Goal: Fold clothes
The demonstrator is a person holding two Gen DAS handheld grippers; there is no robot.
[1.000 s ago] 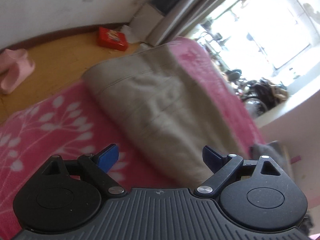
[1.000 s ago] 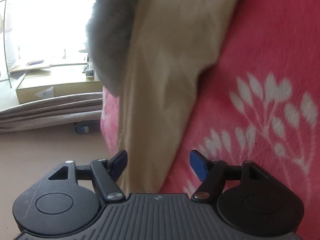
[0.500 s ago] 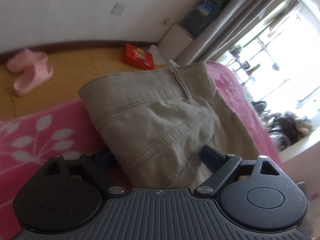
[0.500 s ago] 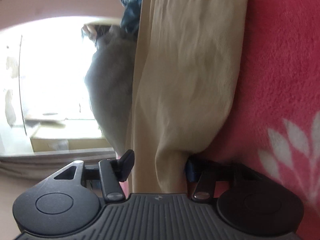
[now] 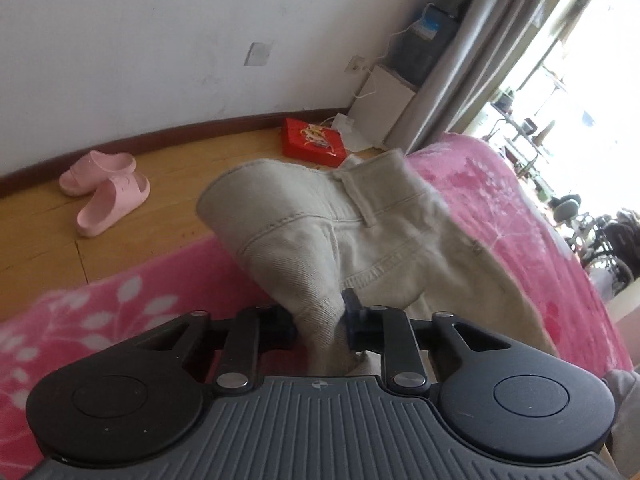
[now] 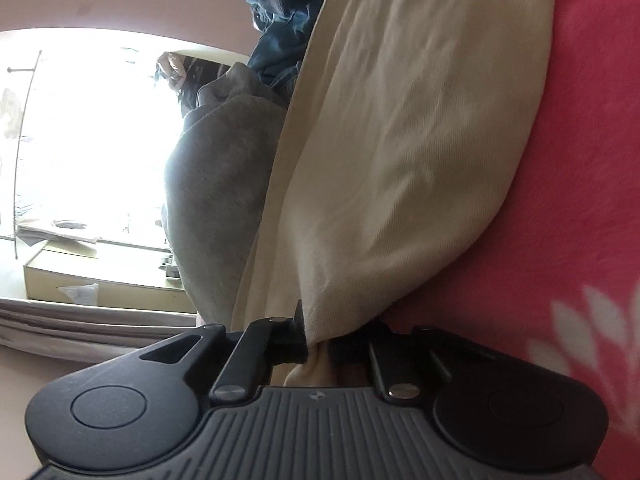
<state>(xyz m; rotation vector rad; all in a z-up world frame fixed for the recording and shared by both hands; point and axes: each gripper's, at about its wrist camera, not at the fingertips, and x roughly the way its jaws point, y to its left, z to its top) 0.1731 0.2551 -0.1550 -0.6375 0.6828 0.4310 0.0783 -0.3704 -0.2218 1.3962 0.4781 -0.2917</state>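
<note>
Beige trousers (image 5: pixel 372 248) lie on a pink blanket with white leaf print (image 5: pixel 120 312). In the left wrist view my left gripper (image 5: pixel 320 320) is shut on a fold of the trousers near the waistband, which lifts off the blanket. In the right wrist view my right gripper (image 6: pixel 318 344) is shut on the edge of the beige trousers (image 6: pixel 400 140), pinched between both fingers. The fabric hides most of the fingertips in both views.
Pink slippers (image 5: pixel 106 184) and a red box (image 5: pixel 314 142) lie on the wooden floor beyond the bed edge. A grey garment (image 6: pixel 216 184) and dark blue clothing (image 6: pixel 284 28) lie beside the trousers. A curtain (image 5: pixel 472 52) and bright window stand at the right.
Both grippers moved in onto the trousers and went from open to shut on the fabric. The left end of the trousers has risen off the blanket.
</note>
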